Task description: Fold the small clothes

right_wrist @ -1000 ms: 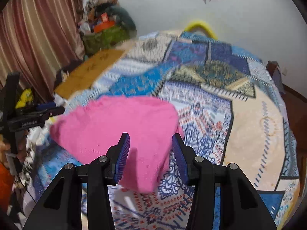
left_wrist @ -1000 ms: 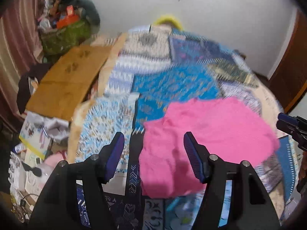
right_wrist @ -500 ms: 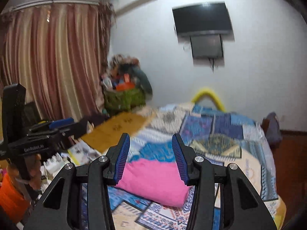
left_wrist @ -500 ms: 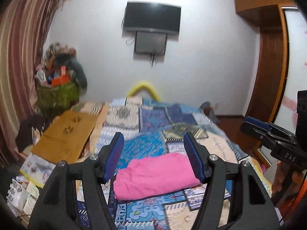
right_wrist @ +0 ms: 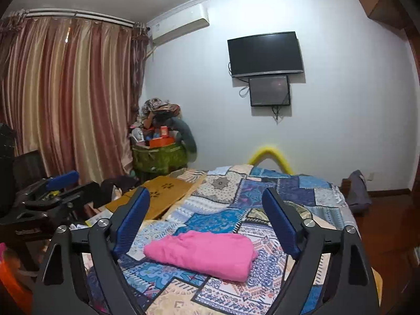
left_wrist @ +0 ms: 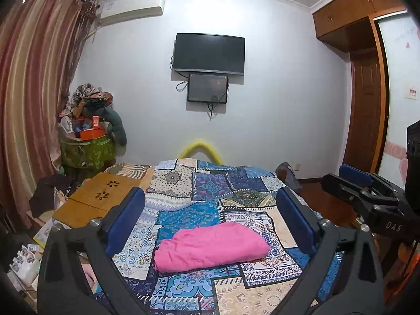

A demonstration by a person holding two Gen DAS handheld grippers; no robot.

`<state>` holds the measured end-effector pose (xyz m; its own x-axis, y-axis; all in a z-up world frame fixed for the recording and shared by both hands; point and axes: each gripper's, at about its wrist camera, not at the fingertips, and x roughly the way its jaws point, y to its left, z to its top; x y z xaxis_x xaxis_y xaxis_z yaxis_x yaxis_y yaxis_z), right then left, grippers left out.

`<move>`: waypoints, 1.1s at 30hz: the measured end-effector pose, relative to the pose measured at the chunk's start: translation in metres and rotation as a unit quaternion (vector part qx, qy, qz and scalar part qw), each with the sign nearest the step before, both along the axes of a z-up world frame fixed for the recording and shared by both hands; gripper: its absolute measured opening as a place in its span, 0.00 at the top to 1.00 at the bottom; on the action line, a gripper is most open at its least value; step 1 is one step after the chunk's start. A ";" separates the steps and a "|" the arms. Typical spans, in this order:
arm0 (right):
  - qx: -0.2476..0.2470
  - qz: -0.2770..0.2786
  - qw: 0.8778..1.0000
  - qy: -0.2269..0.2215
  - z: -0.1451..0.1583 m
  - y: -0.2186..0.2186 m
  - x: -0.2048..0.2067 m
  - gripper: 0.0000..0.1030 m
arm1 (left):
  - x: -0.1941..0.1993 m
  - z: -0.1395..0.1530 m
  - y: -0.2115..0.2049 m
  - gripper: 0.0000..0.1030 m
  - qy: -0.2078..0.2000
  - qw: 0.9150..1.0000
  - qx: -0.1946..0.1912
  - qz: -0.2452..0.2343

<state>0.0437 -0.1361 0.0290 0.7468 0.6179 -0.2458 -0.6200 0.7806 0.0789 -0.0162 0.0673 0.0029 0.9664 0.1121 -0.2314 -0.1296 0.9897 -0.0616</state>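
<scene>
Lying folded on the patchwork bedspread is the pink garment, a thick oblong bundle near the front part of the bed, apart from both tools.

Going left to right in the left wrist view: striped curtains are hanging at the far left, a green bag heaped with clutter is standing in the corner, and a wooden board is resting beside the bed's left edge. The left hand-held gripper is hovering above the bed with its jaws opening wide; nothing is sitting between its blue pads, and the pink garment is showing beyond the gap. A dark television is hanging on the wall above a smaller screen. At the far right, the right hand-held gripper is also opening, holding nothing, with the garment lying past its fingers. Something yellow, possibly a curved cushion, is peeking over the bed's far end.
</scene>
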 end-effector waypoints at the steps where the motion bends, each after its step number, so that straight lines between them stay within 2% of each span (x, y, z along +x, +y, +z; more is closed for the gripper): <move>1: -0.002 -0.004 1.000 0.000 -0.001 0.000 0.001 0.08 | -0.001 0.000 -0.001 0.02 0.000 1.000 0.005 0.002; 2: -0.002 -0.007 1.000 -0.002 0.000 -0.001 -0.003 0.03 | -0.002 -0.001 -0.003 0.02 0.000 1.000 0.009 0.004; 4: -0.003 -0.011 1.000 -0.005 -0.001 -0.002 -0.004 0.02 | -0.004 -0.002 -0.006 0.01 -0.002 1.000 0.015 0.005; 16: -0.006 -0.014 1.000 -0.007 -0.003 -0.006 -0.011 0.00 | -0.010 -0.004 -0.016 0.00 -0.004 1.000 0.022 -0.001; 33: -0.003 -0.023 1.000 0.001 -0.005 -0.013 -0.009 0.00 | -0.008 -0.005 -0.009 0.00 -0.002 1.000 0.006 0.000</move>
